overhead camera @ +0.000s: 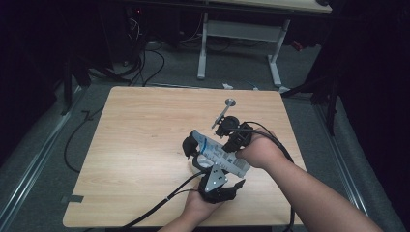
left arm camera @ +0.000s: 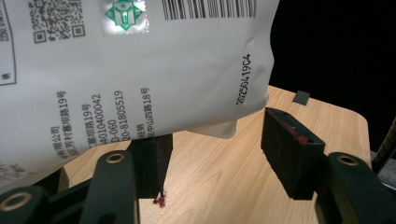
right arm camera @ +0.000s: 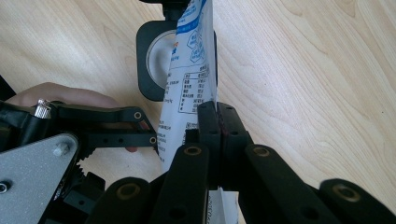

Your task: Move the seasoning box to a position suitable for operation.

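Right gripper [right arm camera: 217, 135] clamped tight on the edge of a white printed pouch [right arm camera: 189, 74], held above the wooden table [overhead camera: 135, 145]. Left gripper [left arm camera: 215, 158] parted, one pad [left arm camera: 152, 161] just under the pouch's lower corner, the other pad [left arm camera: 289, 149] well clear beside it, nothing pinched between. Beyond the right gripper's jaws, pouch standing edge-on, a black-framed round thing [right arm camera: 154, 60] behind it. Farther off on the table, a small metal stand [overhead camera: 225, 110].

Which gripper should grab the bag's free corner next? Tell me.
Left. The left gripper has its fingers open at the white bag, not pressing its loose corner; the right gripper is already shut on the bag's edge.
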`<state>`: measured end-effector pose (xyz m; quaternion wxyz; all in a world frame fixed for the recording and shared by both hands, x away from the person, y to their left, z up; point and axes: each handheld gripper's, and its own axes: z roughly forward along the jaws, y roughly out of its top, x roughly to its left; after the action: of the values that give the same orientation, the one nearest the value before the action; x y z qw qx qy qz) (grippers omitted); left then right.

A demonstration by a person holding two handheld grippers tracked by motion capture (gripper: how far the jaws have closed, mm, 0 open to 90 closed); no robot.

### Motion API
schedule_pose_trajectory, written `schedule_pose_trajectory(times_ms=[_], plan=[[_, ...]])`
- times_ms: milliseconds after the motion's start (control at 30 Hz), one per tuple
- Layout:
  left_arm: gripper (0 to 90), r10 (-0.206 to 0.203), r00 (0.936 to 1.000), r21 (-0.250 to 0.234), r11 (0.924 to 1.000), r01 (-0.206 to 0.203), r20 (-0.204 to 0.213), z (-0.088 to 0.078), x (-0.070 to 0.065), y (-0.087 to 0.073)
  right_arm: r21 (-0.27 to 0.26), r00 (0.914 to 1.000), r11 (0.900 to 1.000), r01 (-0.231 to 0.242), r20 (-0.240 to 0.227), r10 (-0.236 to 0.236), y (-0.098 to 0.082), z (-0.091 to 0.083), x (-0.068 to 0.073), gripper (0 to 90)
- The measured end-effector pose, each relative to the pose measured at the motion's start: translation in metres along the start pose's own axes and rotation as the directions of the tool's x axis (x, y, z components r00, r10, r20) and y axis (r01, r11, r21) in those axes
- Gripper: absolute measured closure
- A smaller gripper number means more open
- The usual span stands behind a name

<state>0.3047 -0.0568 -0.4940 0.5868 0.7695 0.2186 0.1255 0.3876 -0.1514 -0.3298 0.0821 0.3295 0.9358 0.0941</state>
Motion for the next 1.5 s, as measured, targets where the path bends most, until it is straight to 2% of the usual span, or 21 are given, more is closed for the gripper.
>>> schedule_pose_trajectory(times_ms=[267, 633, 1500], plan=[[39.9, -0.019, 0.9998, 0.007, 0.9998, 0.019, 0.000, 0.001, 0.000, 0.000, -0.003, 0.9999, 1.000, -0.003, -0.012, 0.002, -0.004, 0.000, 0.000, 90.0], [42.1, -0.013, 0.9999, 0.018, 0.9997, 0.013, -0.005, 0.002, -0.002, -0.004, -0.011, 0.9993, 1.000, -0.026, -0.028, 0.026, -0.015, -0.001, -0.002, 90.0], [48.2, -0.022, 0.9992, 0.059, 0.9980, 0.024, -0.032, 0.000, 0.002, -0.017, -0.023, 0.9977, 0.999, -0.033, -0.061, 0.032, -0.022, 0.003, 0.000, 90.0]])
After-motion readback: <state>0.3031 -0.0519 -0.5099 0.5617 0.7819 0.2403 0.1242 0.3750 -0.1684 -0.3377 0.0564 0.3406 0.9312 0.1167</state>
